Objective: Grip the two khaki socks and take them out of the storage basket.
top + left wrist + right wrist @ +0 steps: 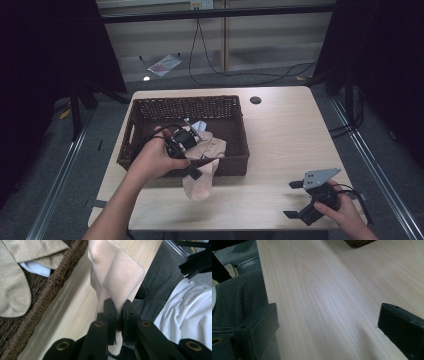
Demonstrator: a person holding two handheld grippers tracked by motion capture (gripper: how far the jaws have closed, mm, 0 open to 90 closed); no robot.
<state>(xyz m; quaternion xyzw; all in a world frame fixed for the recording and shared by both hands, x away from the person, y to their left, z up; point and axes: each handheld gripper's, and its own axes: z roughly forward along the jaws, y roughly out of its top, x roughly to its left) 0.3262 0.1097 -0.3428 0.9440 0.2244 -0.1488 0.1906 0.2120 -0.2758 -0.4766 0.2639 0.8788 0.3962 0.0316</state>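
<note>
Item: pale peach sock [200, 181], held in the left gripper [192, 167], whose jaws are pinched tight on the fabric; in the left gripper view the sock [113, 277] rises from between the two black jaws, folded lengthwise. Position: in the high view the sock drapes over the near wall of the wicker basket [145, 107] and hangs down onto the table [285, 135] in front of it, its lower end lying on the wood. Basket: dark brown, rectangular, set on the left half of the light wood table; its rim [47, 293] runs diagonally through the left gripper view. Basket contents: tan socks [15, 282] and a white sock [35, 268] tucked beneath a tan one, lying against the near wall. Right gripper [297, 200]: near the front right corner of the table, well apart from the basket and sock, jaws spread wide with nothing between them; in the right gripper view [328, 325] bare tabletop lies between the two jaws. Table fitting: a round black grommet [255, 100] near the far edge.
</note>
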